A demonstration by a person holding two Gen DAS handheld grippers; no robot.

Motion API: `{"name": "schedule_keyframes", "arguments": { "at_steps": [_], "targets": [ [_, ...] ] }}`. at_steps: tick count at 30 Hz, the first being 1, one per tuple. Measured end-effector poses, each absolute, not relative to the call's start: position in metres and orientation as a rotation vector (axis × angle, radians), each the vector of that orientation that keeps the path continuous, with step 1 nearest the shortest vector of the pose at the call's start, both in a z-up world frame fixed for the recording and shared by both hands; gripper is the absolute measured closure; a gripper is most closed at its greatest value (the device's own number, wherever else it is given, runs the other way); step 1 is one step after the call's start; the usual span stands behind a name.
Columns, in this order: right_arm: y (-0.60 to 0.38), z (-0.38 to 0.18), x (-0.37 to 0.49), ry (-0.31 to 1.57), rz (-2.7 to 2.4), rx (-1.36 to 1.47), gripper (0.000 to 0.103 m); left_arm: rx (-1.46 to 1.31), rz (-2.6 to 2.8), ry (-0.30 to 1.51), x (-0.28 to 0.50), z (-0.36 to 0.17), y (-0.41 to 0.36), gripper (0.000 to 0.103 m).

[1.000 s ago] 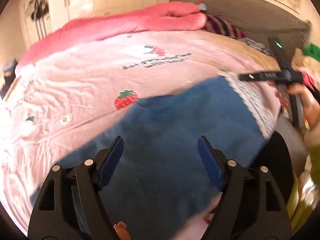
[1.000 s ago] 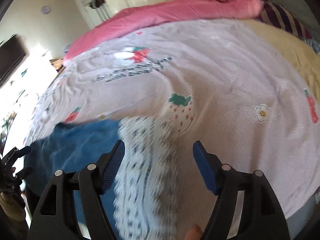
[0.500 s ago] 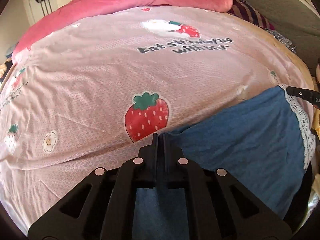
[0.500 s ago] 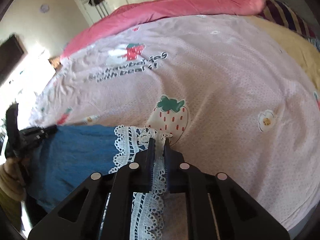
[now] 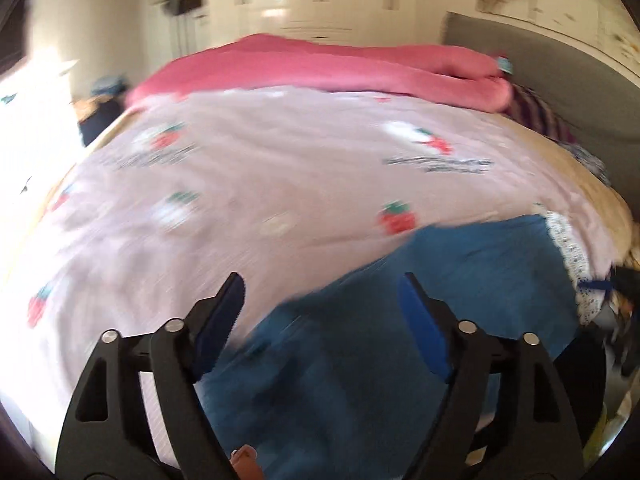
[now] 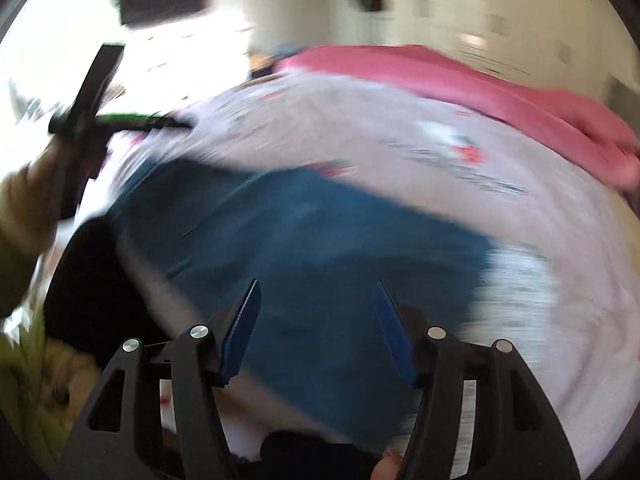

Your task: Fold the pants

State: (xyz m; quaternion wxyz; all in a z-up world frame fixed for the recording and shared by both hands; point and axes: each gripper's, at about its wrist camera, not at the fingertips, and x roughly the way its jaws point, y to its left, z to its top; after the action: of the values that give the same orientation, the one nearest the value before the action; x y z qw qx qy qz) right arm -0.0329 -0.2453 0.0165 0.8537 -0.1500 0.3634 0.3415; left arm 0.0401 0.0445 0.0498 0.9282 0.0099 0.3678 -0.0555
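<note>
A: Left tool (image 5: 320, 300) wide apart, holding nothing — right tool (image 6: 316, 304) also spread, nothing between its fingers.

B: Pants?

A: Blue pants (image 5: 440, 300) lie flat on the bed (image 5: 280, 168), just ahead of and under both tools, lace hem (image 5: 568, 248) off to the left tool's right.

B: Progress?

A: Looks early — spread out, no clear fold visible, frames blurry. Folding still left, I'd judge.

B: Containers?

A: None visible.
</note>
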Motion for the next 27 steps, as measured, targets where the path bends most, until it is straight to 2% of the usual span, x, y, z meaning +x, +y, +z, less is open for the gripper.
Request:
{"name": "schedule_keyframes", "arguments": {
  "at_steps": [2, 10, 13, 15, 16, 17, 18, 20, 21, 22, 25, 26, 27],
  "targets": [
    [-0.213, 0.004, -0.047, 0.751, 0.756, -0.429, 0.045, 0.004, -0.040, 0.761, 0.021, 0.045, 0.070, 0.020],
    [-0.160, -0.013, -0.056, 0.705, 0.764, -0.642, 0.048, -0.218, -0.023, 0.894, -0.019, 0.008, 0.139, 0.020],
    [-0.158, -0.021, -0.056, 0.715, 0.758, -0.675, 0.060, -0.338, -0.116, 0.924, -0.015, -0.003, 0.144, 0.022],
    [-0.159, -0.026, -0.054, 0.736, 0.755, -0.685, 0.071, -0.341, -0.113, 0.944, -0.006, -0.010, 0.139, 0.031],
    [-0.160, -0.028, -0.055, 0.744, 0.756, -0.684, 0.075, -0.347, -0.115, 0.956, -0.002, -0.013, 0.136, 0.042],
    [-0.161, -0.030, -0.055, 0.753, 0.754, -0.681, 0.083, -0.360, -0.135, 0.961, 0.001, -0.015, 0.134, 0.050],
    [-0.162, -0.032, -0.054, 0.768, 0.751, -0.672, 0.088, -0.348, -0.128, 0.971, 0.006, -0.018, 0.130, 0.052],
    [-0.165, -0.034, -0.053, 0.789, 0.752, -0.644, 0.091, -0.303, -0.104, 0.979, 0.010, -0.018, 0.125, 0.068],
    [-0.168, -0.035, -0.050, 0.801, 0.756, -0.617, 0.092, -0.300, -0.104, 0.977, 0.014, -0.017, 0.125, 0.071],
    [-0.169, -0.034, -0.051, 0.808, 0.758, -0.602, 0.092, -0.286, -0.100, 0.969, 0.015, -0.013, 0.125, 0.080],
    [-0.171, -0.027, -0.052, 0.803, 0.783, -0.549, 0.094, -0.239, -0.108, 0.920, 0.017, 0.010, 0.128, 0.088],
    [-0.169, -0.023, -0.054, 0.794, 0.799, -0.539, 0.094, -0.232, -0.107, 0.907, 0.018, 0.016, 0.129, 0.096],
    [-0.165, -0.023, -0.056, 0.784, 0.811, -0.552, 0.094, -0.199, -0.081, 0.886, 0.017, 0.021, 0.131, 0.100]
  ]
}}
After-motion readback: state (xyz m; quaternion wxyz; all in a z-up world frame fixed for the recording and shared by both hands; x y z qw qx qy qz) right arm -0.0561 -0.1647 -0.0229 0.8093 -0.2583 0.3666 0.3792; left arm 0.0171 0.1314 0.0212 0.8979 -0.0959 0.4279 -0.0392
